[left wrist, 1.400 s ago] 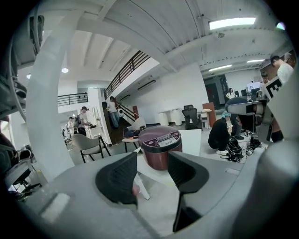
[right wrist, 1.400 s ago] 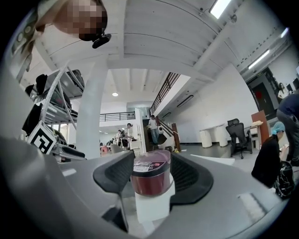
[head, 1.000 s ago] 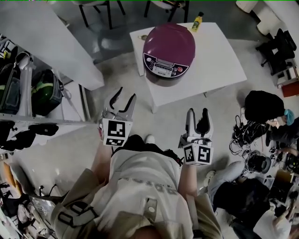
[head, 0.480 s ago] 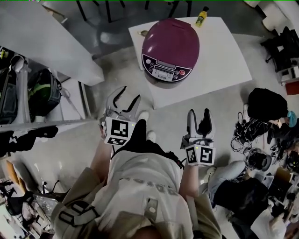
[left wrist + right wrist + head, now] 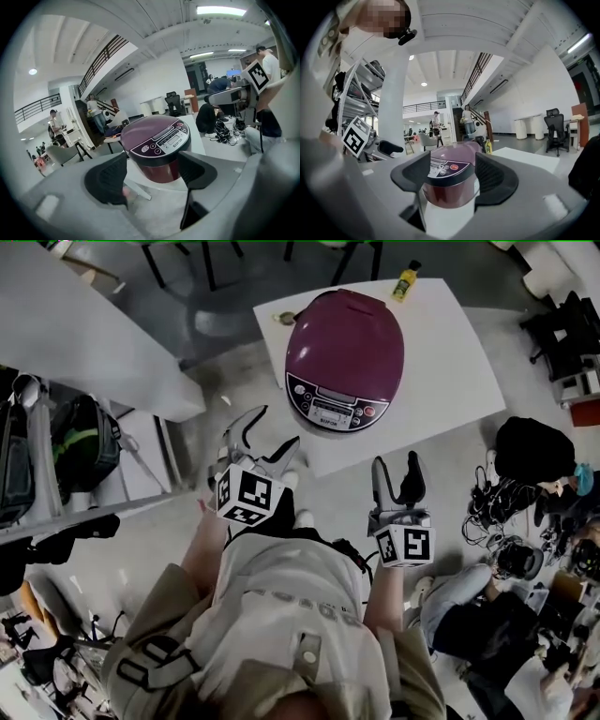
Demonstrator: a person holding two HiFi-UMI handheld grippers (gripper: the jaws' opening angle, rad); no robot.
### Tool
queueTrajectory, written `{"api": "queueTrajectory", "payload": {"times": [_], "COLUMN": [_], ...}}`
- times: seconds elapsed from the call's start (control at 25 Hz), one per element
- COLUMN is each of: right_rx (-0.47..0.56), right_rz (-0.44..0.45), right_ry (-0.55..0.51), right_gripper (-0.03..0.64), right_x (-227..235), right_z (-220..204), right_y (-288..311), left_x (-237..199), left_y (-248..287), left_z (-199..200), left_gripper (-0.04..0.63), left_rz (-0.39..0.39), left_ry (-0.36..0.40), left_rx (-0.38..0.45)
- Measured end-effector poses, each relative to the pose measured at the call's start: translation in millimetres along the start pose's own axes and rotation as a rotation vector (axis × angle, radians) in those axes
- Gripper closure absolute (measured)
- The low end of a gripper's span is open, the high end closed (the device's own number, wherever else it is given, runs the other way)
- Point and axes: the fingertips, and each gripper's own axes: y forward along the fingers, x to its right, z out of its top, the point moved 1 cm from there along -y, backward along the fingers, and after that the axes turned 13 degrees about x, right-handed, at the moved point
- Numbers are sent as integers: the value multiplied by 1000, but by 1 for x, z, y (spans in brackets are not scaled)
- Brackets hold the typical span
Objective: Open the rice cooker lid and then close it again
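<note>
Rice cooker (image 5: 345, 357) sat closed on the white table (image 5: 450, 362) at the head view's upper centre. The left tongs (image 5: 275, 427) and right tongs (image 5: 397, 463) had drawn closer below it. In the left gripper view, those tongs, just widened, gaped empty around the distant cooker. In the right gripper view, they were likewise released and empty. This was an approach, with the opening not yet begun.
</note>
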Motion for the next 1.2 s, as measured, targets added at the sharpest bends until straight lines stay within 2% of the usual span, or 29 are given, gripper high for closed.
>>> {"api": "queueTrajectory", "payload": {"times": [0.24,0.68,0.8,0.96,1.2], "right_rx": [-79,-328,-418,-525,-622], "right_rz": [136,458,550,632,710], "right_ry": [-89,-289,-354,-449,-570], "right_gripper": [328,265,249,241,233], "right_x": [-13,-52,-61,-72,-77], "right_z": [-10,-41,-57,-77,-97], "right_y": [40,84,88,89,88], "left_x": [0,26,33,40,44], "left_y": [33,65,71,77,85], "left_z": [0,2,2,-1,-8], "left_gripper": [224,206,198,195,192], "left_rz": [-168,-458,-507,-548,-562], "left_ry": [139,411,478,525,623], "left_rx": [-31,-86,-103,-129,-180]}}
